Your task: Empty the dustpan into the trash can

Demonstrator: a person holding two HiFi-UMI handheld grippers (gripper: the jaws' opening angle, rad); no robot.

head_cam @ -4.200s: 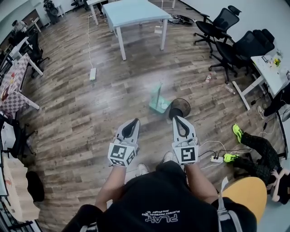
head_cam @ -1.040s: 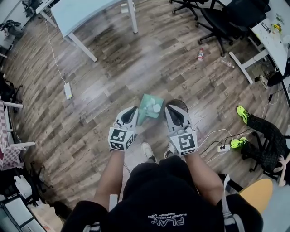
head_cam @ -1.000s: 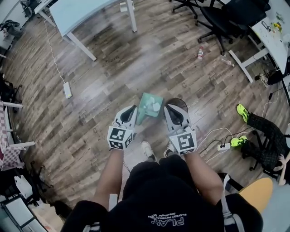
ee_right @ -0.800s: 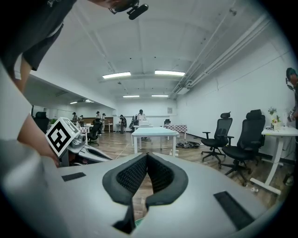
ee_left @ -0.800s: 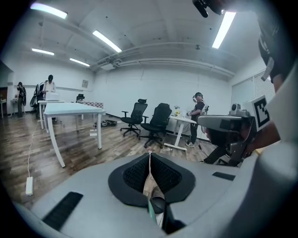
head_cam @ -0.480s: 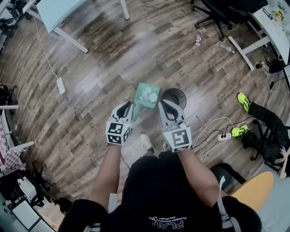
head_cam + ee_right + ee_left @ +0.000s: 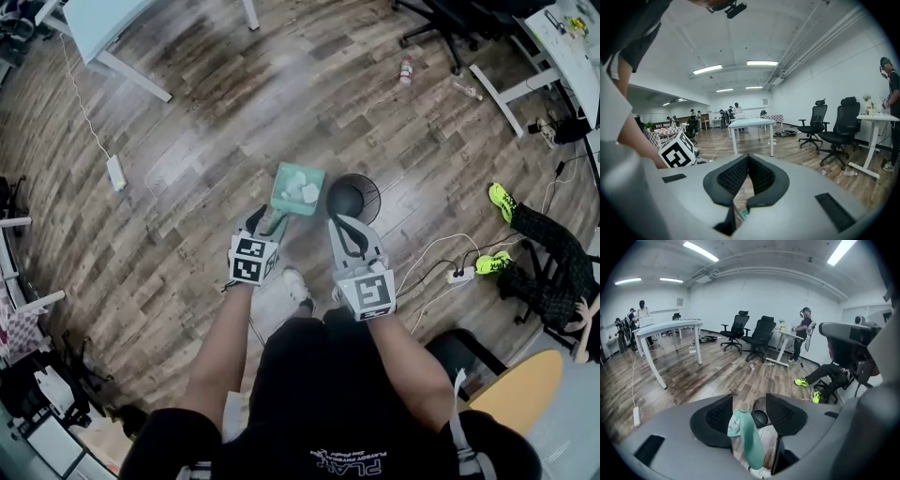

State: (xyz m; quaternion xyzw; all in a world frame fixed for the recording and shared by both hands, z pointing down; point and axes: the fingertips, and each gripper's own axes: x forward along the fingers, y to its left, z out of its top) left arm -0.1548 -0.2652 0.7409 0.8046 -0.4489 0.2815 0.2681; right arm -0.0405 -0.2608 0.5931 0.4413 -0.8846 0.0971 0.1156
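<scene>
One dustpan beside trash can

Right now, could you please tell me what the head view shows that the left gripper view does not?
Only the head view: the wearer's black shirt and forearms. Only the left gripper view: ceiling lights and a standing person. Both: the black trash can and the left gripper, whose jaws have just been opening and stand apart round the dustpan handle.
</scene>
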